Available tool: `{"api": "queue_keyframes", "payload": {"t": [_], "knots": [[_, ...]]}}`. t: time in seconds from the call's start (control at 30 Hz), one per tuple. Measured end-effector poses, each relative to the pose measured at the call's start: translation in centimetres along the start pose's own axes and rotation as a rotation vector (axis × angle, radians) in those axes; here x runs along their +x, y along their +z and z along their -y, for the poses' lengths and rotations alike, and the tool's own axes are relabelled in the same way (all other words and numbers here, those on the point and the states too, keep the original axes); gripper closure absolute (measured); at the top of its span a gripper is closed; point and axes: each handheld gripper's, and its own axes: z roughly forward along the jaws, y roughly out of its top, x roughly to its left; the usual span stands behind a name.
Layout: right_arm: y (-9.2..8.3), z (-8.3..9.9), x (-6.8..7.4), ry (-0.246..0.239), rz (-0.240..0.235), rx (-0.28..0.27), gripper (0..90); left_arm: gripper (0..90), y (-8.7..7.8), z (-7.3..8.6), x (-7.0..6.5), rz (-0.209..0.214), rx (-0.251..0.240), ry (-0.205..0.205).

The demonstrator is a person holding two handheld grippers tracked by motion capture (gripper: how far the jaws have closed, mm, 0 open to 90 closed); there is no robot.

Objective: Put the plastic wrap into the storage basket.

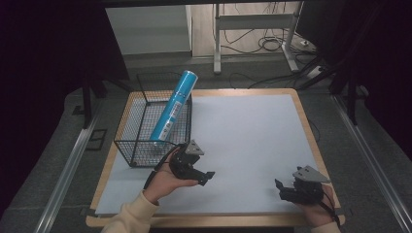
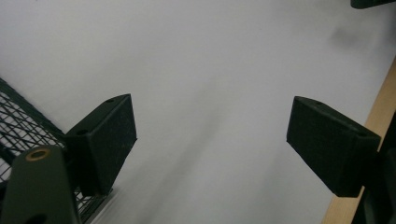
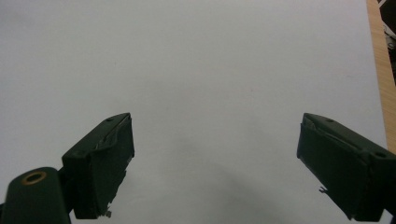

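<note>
Presently, the blue tube point(image 1: 173, 107) is seen leaning in the wire basket point(image 1: 127, 127) at the worktop's far-left corner, just beyond the left tool point(image 1: 208, 177); both tools released, right tool point(image 1: 279, 188) well apart.

A bright blue cylindrical tube point(image 1: 173, 106) carries a white label with dark print. The black wire-mesh basket point(image 1: 131, 130) shows a fine grid pattern. A plain pale grey sheet point(image 1: 252, 141) covers the light wooden table point(image 1: 307, 127). Both grippers point(image 1: 206, 175) point(image 1: 281, 186) are black.

High view looks down over the table point(image 1: 252, 126); both claw views skim it closely (shared white sheet) — forward.
</note>
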Motion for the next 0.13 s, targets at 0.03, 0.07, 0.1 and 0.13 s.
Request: {"api": "queue_keyframes", "payload": {"t": [0.03, 0.07, 0.1, 0.13], "knots": [[-0.01, -0.01, -0.01, -0.001, 0.001, -0.002, 11.4, 15.8, 0.01, 0.02, -0.02, 0.002, -0.001, 0.000], [-0.02, -0.02, 0.00, -0.001, 0.001, -0.003, 11.4, 15.8, 0.02, 0.04, -0.02, 0.003, 0.003, 0.000], [-0.03, -0.04, 0.02, -0.002, 0.000, -0.005, 11.4, 15.9, 0.08, 0.09, -0.02, 0.003, 0.004, 0.002], [-0.04, -0.07, 0.05, -0.003, 0.000, -0.008, 11.4, 16.8, 0.13, 0.17, -0.03, -0.001, 0.005, 0.002]]}}
